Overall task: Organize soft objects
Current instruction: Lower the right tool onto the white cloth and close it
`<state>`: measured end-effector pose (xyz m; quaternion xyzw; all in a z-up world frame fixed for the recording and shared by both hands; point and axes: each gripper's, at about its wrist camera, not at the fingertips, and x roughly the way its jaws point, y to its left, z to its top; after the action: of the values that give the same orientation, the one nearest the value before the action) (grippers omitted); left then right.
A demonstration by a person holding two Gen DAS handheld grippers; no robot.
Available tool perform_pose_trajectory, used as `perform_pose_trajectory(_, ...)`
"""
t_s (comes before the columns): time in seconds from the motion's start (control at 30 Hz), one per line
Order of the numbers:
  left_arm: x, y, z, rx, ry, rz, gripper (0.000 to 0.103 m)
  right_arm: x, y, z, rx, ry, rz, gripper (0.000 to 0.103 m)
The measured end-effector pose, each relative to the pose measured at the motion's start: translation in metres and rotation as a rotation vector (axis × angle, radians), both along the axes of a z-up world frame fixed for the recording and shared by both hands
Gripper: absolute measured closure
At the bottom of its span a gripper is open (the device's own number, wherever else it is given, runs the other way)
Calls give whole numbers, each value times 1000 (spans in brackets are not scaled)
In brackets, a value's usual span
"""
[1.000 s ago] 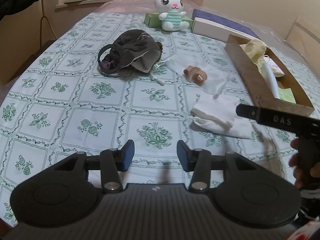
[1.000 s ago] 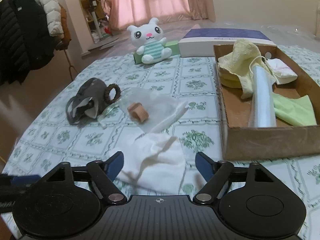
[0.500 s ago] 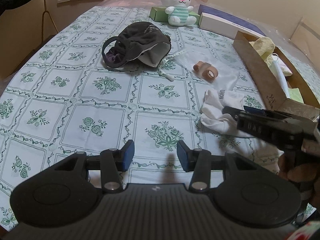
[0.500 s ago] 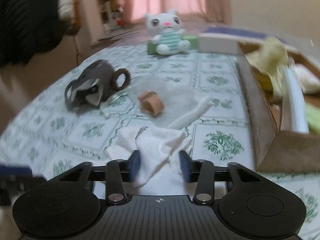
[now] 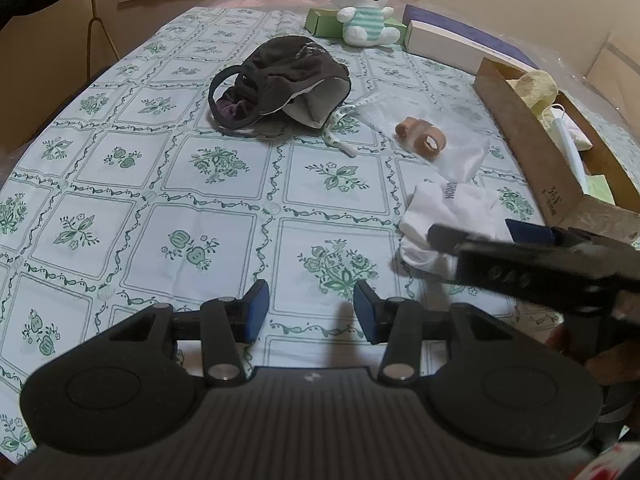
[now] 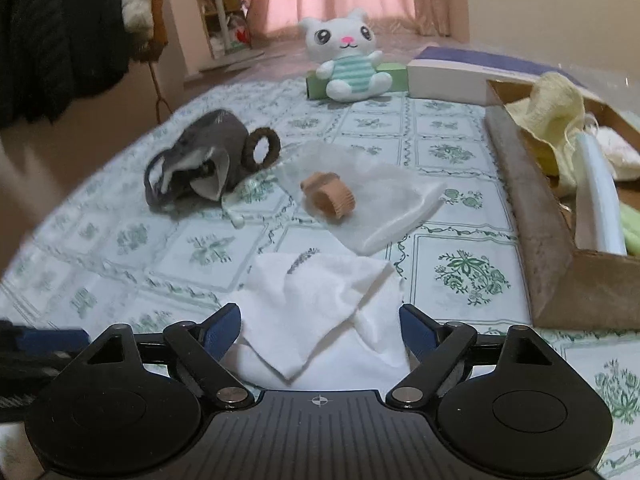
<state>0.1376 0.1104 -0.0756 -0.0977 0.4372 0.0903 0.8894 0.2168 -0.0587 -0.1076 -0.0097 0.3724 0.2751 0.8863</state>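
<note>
The white cloth (image 6: 320, 300) lies on the table (image 6: 460, 200) between the right gripper (image 6: 320, 330)'s opening jaws, pads not touching it.

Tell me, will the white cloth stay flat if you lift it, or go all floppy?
Probably floppy: the white cloth already lies crumpled with folded corners on the tablecloth, so it would likely droop and hang. It looks thin, so probably light. Pushed, it would likely bunch up rather than slide neatly.
</note>
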Motion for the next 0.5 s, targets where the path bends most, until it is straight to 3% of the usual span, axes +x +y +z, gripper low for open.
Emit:
perform_pose_trajectory(0.07, 1, 0, -1, 4, -1, -3, 60, -3, 5, -7, -32, -22, 8, 18)
perform_pose_trajectory(0.1, 1, 0, -1, 7, -2, -4, 60, -7, 7, -9, -48, -47, 20, 25)
perform_pose_trajectory(0.17, 3, 0, -2, 12, -3, -5, 60, -13, 8, -10, -56, -87, 71, 42)
perform_pose_trajectory(0.23, 6, 0, -2, 16, -4, -7, 60, -17, 9, -9, -49, -95, 108, 66)
perform_pose_trajectory(0.3, 8, 0, -2, 27, -13, -10, 60, -19, 12, -7, -50, -100, 139, 76)
perform_pose_trajectory(0.5, 24, 1, 7, 101, -69, -38, 60, -10, 6, 3, -28, -105, 106, 81)
